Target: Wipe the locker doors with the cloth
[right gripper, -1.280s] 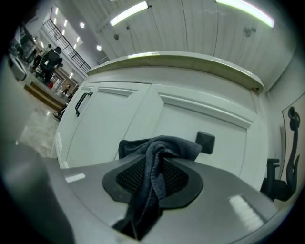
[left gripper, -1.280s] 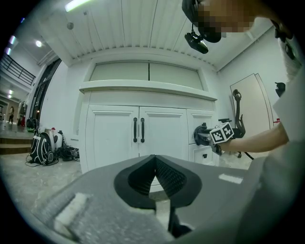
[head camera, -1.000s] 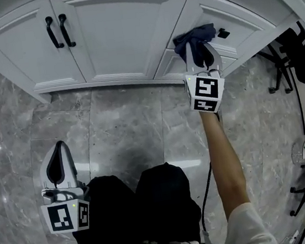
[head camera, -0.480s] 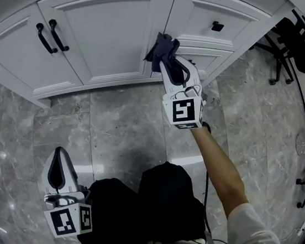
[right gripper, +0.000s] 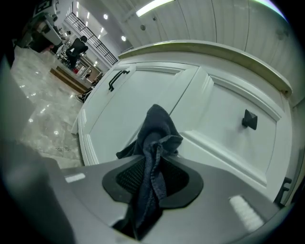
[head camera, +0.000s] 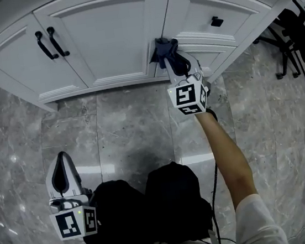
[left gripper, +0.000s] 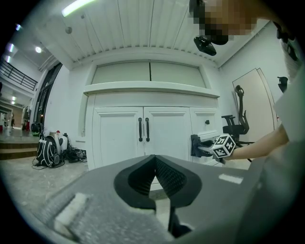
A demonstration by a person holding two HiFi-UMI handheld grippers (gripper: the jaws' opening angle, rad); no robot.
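A dark blue cloth (head camera: 162, 50) is bunched against the white locker front, at the seam between the right door (head camera: 113, 34) and the drawer column (head camera: 210, 27). My right gripper (head camera: 170, 58) is shut on the cloth (right gripper: 152, 157), which hangs down between its jaws and presses on the panel. My left gripper (head camera: 62, 175) hangs low at the left over the floor, far from the cabinet, shut with nothing in it. In the left gripper view its jaws meet in front of the two doors (left gripper: 143, 138), and the right gripper's marker cube (left gripper: 223, 146) shows at the right.
Two black bar handles (head camera: 48, 43) sit on the double doors and a black knob (head camera: 217, 21) on the upper drawer. Grey marble floor (head camera: 125, 128) lies below. Black office chairs (head camera: 302, 32) stand at the right, bags (left gripper: 50, 150) at the far left.
My right gripper carried the cloth leftward and down, from the upper drawer front near the knob to the seam beside the right door. The left gripper stayed low and shut.
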